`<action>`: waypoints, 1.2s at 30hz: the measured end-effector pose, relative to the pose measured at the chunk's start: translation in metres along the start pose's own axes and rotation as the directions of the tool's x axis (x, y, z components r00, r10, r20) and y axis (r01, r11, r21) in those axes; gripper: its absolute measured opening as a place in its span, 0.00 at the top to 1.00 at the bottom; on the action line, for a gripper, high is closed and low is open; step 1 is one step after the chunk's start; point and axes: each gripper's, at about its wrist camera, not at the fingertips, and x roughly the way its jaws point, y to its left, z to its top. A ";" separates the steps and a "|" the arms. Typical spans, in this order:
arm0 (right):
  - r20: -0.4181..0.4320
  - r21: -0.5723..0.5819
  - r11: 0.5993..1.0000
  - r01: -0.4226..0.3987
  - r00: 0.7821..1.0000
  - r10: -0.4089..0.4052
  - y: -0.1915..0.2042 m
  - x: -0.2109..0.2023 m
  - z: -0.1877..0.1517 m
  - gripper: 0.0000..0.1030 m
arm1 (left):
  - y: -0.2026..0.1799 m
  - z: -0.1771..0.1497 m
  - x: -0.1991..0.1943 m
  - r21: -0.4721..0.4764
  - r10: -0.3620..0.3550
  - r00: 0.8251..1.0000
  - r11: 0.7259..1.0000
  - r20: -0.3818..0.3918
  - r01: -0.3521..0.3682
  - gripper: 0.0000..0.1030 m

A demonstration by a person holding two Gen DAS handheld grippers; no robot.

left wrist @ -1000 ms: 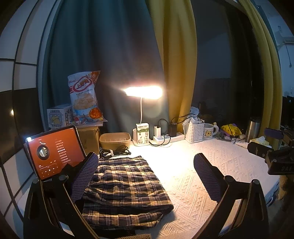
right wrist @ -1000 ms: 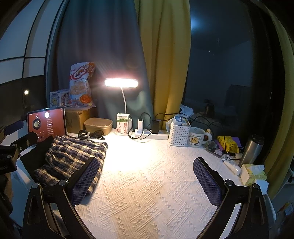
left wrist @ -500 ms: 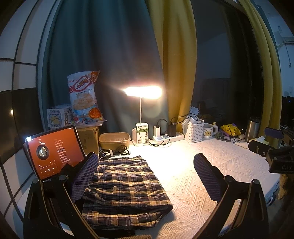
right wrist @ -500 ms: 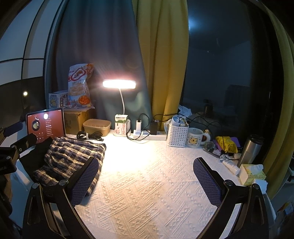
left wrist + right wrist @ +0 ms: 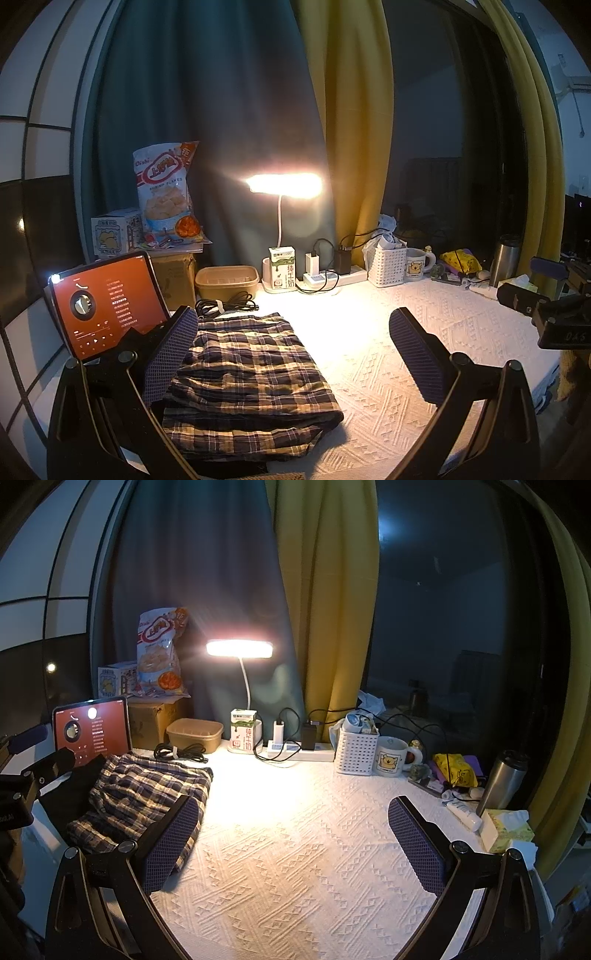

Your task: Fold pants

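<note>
The white textured table cover (image 5: 295, 849) fills the lower frame. The plaid pants (image 5: 243, 373) lie folded at lower left, apparently finished. The left gripper (image 5: 291, 354) and right gripper (image 5: 291, 838) both gape wide, holding nothing. Any last tidy-up should press edges flat rather than drag the stack.

Both fisheyes look forward, low over the surface (image 5: 295, 849) toward the curtains — left wrist nearer the pants (image 5: 251, 369), right wrist further right; both share the lamp (image 5: 284, 182).
</note>
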 end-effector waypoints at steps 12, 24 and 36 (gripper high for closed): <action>-0.002 -0.008 1.000 0.002 1.000 -0.002 -0.003 0.000 -0.001 0.00 | 0.001 -0.001 0.000 -0.004 -0.010 1.000 1.000 -0.001 0.010 0.01; 0.001 -0.013 1.000 0.002 1.000 -0.002 -0.005 -0.001 0.000 0.00 | 0.004 0.001 -0.002 -0.017 -0.015 1.000 1.000 0.005 0.015 0.01; 0.003 -0.012 1.000 0.004 1.000 -0.004 -0.009 -0.002 0.002 0.00 | 0.003 0.000 -0.002 -0.019 -0.027 1.000 0.999 0.003 0.027 0.01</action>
